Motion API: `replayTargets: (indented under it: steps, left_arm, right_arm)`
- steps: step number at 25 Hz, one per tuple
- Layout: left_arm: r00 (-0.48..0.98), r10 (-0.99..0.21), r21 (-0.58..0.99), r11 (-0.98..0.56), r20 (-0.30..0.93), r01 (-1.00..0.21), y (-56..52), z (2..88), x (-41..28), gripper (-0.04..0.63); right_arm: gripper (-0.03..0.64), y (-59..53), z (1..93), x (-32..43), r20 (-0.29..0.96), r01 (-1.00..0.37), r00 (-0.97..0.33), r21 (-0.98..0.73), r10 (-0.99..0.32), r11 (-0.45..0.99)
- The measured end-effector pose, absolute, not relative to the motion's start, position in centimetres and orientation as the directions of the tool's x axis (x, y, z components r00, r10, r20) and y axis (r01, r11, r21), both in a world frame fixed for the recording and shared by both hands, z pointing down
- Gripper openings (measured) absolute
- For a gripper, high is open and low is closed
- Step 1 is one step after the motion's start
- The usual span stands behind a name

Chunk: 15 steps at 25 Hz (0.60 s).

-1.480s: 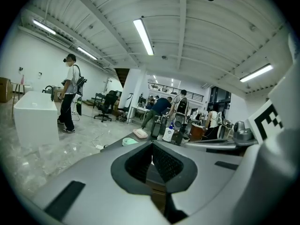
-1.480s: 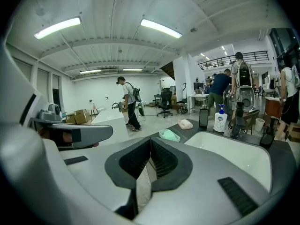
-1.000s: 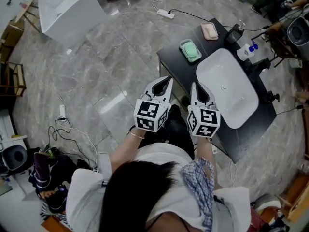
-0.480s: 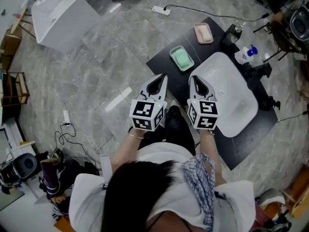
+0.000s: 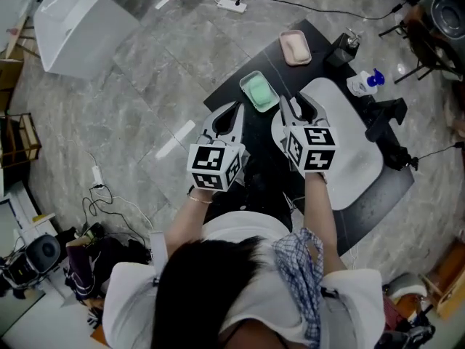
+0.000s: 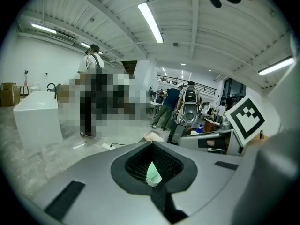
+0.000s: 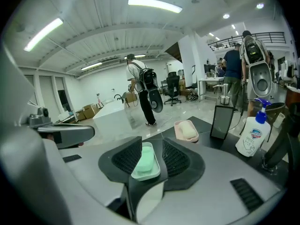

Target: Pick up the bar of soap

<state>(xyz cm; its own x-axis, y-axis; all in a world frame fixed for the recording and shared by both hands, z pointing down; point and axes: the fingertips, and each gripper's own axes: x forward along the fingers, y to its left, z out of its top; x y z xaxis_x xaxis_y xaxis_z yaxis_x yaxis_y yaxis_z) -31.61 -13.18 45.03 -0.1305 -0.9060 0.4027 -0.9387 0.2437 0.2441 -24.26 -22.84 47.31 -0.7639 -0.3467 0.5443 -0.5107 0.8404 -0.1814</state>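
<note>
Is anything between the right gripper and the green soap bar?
Nothing visible is. The right gripper has just been opening its jaws, with nothing between them; the green soap lies uncovered in its dish straight ahead.

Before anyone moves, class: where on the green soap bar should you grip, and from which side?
Grip the green soap bar across its narrow width, on the long sides, coming from above. It lies flat in the green dish, whose rim likely blocks a sideways approach.
</note>
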Motion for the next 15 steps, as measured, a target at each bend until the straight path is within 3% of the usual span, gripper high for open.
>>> replayTargets:
  steps: [15]
  left_arm:
    - [-0.179,-0.884,0.232,0.301,0.433,-0.925,-17.3,46.5,-34.2,0.011]
  right_arm:
    - [0.222,-34.4,50.8,-28.5,0.592,-0.492,-0.737,-0.141,-0.326,0.859]
